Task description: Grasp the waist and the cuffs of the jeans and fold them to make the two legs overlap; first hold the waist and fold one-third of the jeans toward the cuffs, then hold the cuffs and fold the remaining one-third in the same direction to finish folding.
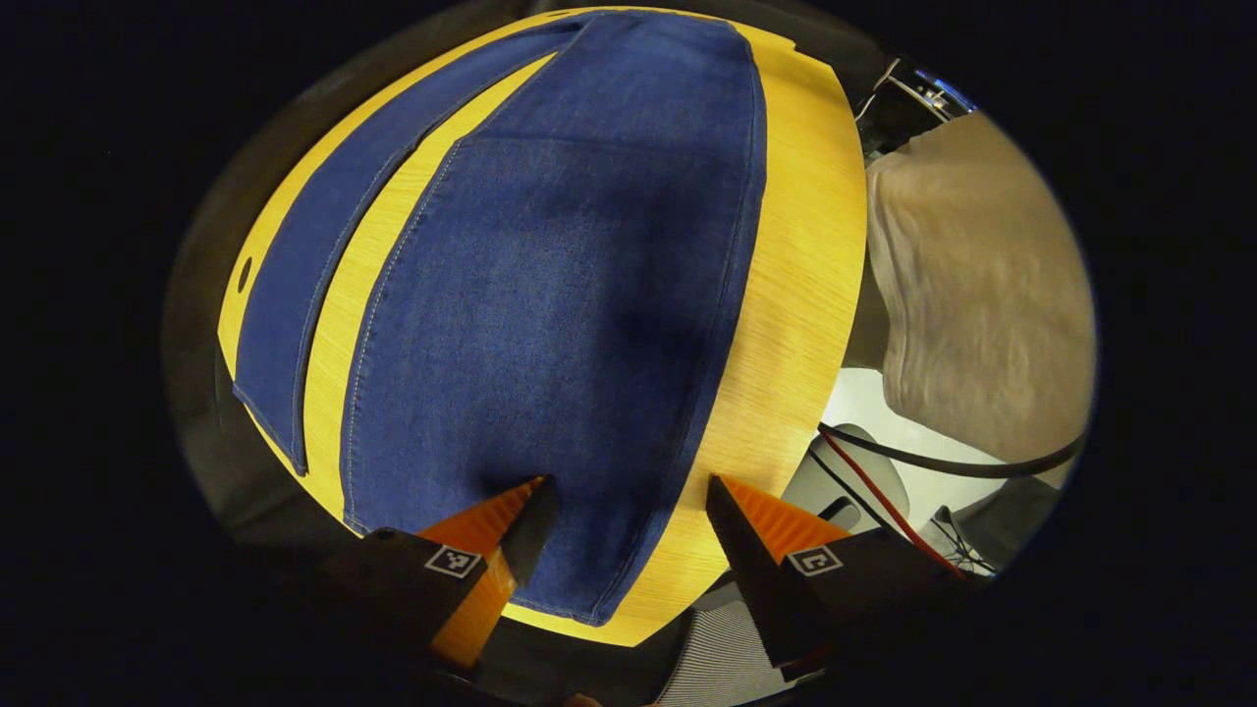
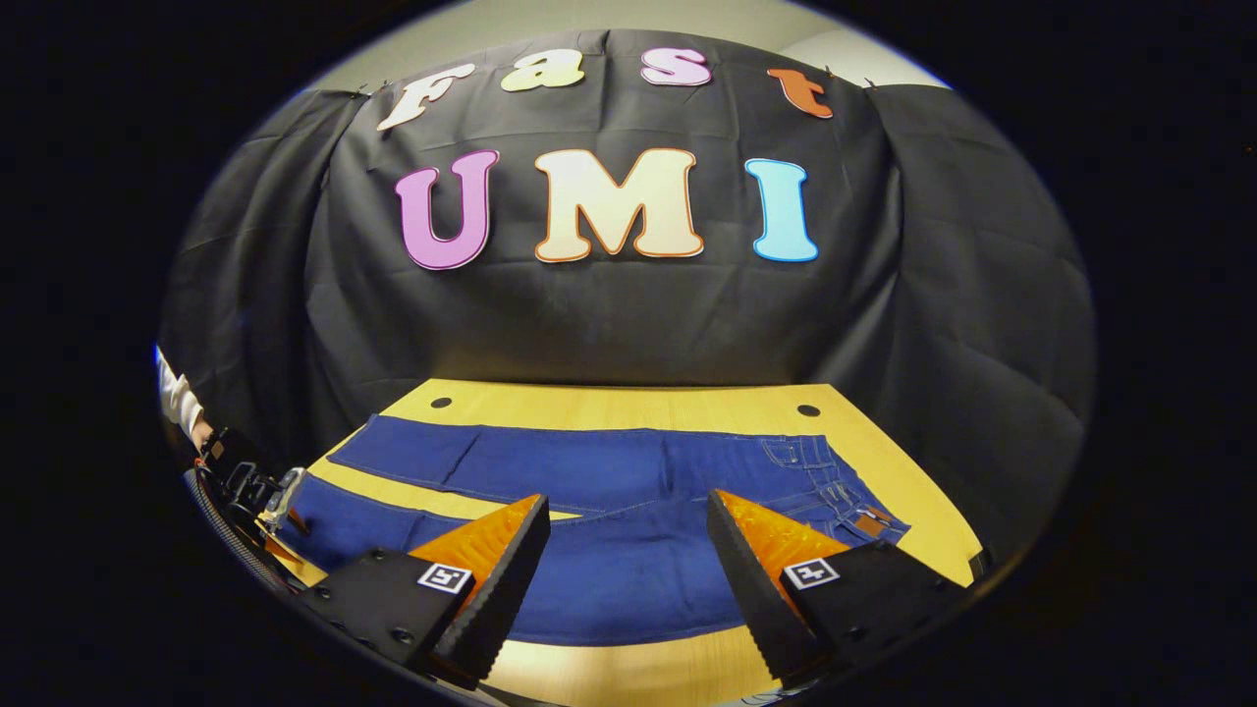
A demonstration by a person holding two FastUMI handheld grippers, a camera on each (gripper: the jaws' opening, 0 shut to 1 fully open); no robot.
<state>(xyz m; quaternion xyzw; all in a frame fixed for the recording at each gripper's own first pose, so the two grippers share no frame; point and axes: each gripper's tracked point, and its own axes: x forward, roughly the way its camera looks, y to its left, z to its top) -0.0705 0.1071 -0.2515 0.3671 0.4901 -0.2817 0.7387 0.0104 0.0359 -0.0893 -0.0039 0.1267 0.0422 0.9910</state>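
Yellow wooden tabletop point(image 2: 628, 398) against black cloth booth wall point(image 2: 628, 314). Left gripper point(image 1: 628, 491): fingers spread wide, poised just over the cuff end of the near leg, gripping nothing. Right gripper point(image 2: 628, 511): fingers likewise spread, empty, held above the near leg. Dark blue denim jeans point(image 2: 628, 471): spread flat along the table, legs side by side with a strip of wood showing between them, waist point(image 2: 835, 481) to the right in the right gripper view. Person's beige garment point(image 1: 972, 295) beside the table edge.
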